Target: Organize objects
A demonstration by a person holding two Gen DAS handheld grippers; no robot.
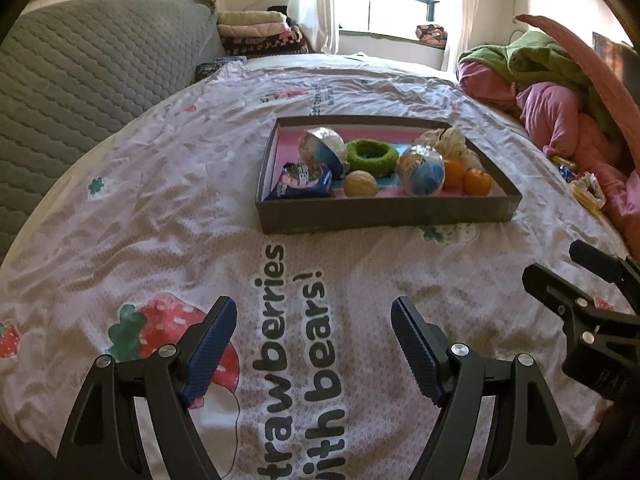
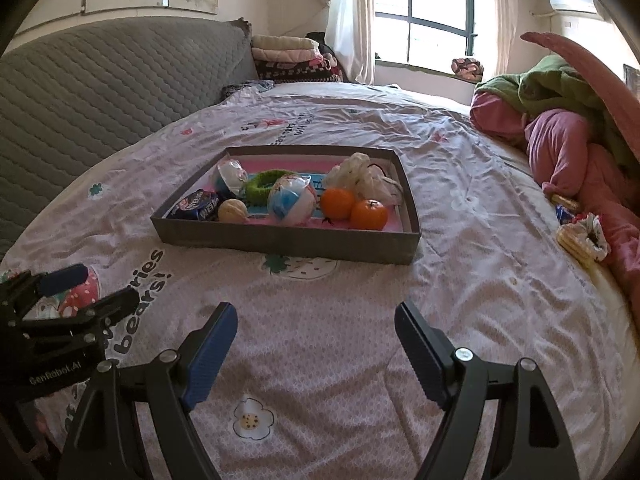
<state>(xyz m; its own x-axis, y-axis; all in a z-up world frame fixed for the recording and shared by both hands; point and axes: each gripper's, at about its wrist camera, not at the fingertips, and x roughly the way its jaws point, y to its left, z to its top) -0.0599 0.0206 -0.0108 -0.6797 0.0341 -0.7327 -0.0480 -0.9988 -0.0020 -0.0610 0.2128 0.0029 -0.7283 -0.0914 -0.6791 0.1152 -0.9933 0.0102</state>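
A shallow grey box [image 1: 384,216] [image 2: 280,242] with a pink floor sits on the bed. It holds two wrapped blue-and-white balls [image 1: 426,176] [image 2: 290,200], a green fuzzy ring [image 1: 372,154] [image 2: 260,186], a walnut [image 1: 360,185] [image 2: 233,211], two oranges [image 1: 476,182] [image 2: 370,214], a blue snack packet [image 1: 302,182] [image 2: 196,205] and a white crumpled bag [image 1: 450,142] [image 2: 360,178]. My left gripper [image 1: 314,346] is open and empty, well short of the box. My right gripper [image 2: 316,354] is open and empty, also short of it.
The bed has a printed strawberry sheet [image 1: 160,216]. A grey quilted headboard [image 1: 80,80] stands at the left. Pink and green bedding [image 2: 568,128] is piled at the right, with a snack packet and a patterned pouch [image 2: 584,236] beside it.
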